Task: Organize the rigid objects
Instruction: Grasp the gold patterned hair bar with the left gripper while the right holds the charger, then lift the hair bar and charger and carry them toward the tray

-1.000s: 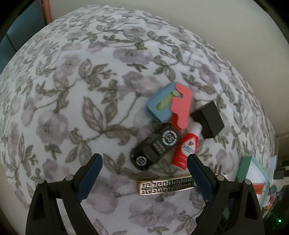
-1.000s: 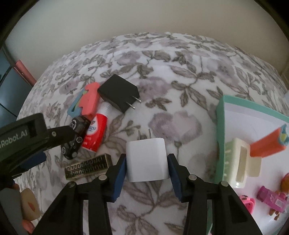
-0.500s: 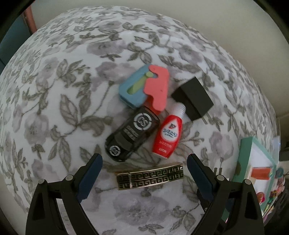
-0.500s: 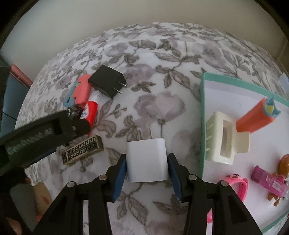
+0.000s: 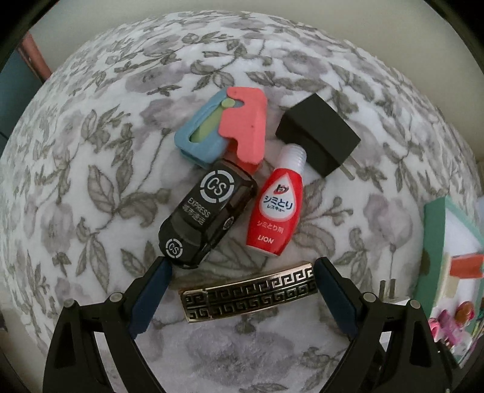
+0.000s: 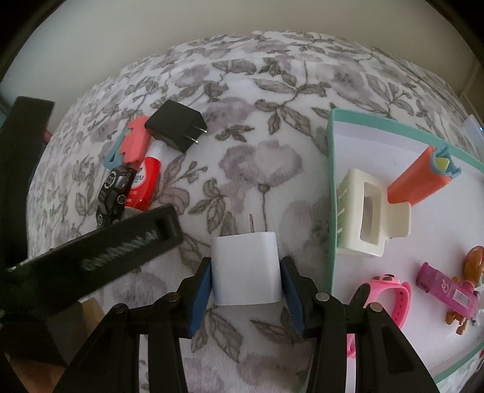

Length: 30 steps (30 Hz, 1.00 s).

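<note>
My right gripper (image 6: 246, 273) is shut on a white plug adapter (image 6: 245, 267), held above the flowered cloth, left of the teal-rimmed tray (image 6: 332, 193). My left gripper (image 5: 242, 272) is open, its fingers on either side of a gold patterned hair clip (image 5: 249, 294). Beyond it lie a black toy car (image 5: 205, 217), a red stain-remover bottle (image 5: 275, 214), a black plug adapter (image 5: 320, 142) and a blue and pink clip (image 5: 230, 133). The same cluster shows at left in the right wrist view, with the black adapter (image 6: 175, 128).
The tray holds a cream hair claw (image 6: 367, 217), an orange dispenser (image 6: 420, 178), a pink watch (image 6: 390, 290) and a pink tube (image 6: 447, 287). A wall (image 6: 211, 18) runs behind the table. The left gripper's arm (image 6: 90, 260) crosses the right wrist view.
My left gripper has moved down and forward until the gold hair clip lies between its fingers. My right gripper has carried the white adapter rightward, closer to the tray.
</note>
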Tool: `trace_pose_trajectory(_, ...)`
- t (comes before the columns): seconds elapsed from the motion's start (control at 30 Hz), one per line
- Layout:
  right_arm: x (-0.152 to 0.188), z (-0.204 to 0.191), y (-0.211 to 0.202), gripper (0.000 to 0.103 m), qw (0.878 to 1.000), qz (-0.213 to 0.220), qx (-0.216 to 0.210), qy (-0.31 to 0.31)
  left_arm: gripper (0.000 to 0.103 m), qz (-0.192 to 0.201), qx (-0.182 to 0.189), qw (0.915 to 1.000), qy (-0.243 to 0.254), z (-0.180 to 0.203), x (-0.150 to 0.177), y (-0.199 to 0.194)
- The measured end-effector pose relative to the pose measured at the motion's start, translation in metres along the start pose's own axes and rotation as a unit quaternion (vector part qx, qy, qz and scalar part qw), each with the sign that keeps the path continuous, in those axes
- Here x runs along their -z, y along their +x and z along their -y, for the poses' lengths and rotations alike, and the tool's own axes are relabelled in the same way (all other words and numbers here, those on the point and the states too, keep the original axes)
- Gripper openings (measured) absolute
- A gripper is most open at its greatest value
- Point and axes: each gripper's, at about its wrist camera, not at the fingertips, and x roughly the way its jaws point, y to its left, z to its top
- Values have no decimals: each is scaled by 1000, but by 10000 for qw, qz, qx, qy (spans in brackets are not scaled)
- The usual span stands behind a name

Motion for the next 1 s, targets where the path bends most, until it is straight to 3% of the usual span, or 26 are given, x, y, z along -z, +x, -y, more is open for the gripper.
trace_pose_trajectory(0.4,6,0,-2,48,10000,-48,23,-28,95,-188,352,9991,-170,-13,11,-2)
trace_pose_trajectory(0.67,10,-2,-3,48,10000,-83,28,-18,86,-209,430,9986,-228,-19,25,-12)
trace_pose_trajectory(1.0,13,-2,-5,48,10000,-85,28,-30,86,-190,359,9988,-259,-17,11,-7)
